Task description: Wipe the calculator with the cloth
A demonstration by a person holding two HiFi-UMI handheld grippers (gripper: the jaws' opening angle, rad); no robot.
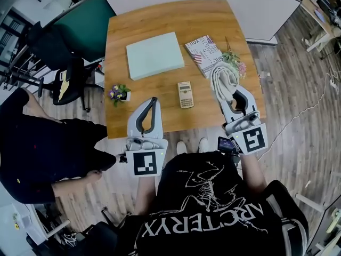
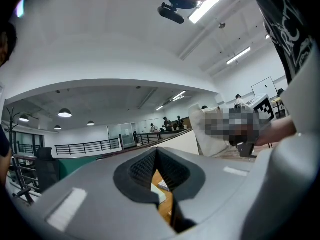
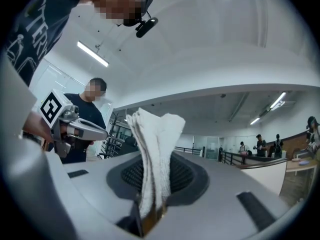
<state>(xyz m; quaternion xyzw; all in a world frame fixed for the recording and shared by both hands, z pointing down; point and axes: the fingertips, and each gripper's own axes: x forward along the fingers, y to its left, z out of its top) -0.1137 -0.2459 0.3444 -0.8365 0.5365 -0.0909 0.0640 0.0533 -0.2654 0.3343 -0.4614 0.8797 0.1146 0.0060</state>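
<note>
Cloth [image 1: 224, 79] between closed fingers of right gripper [image 1: 232, 94]; left gripper [image 1: 154, 100] fingers together, empty.

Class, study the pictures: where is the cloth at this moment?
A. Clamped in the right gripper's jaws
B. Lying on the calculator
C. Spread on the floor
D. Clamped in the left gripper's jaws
A: the right gripper view shows the cloth pinched between the jaws of the right gripper, and the head view shows it held apart from the calculator.
</note>
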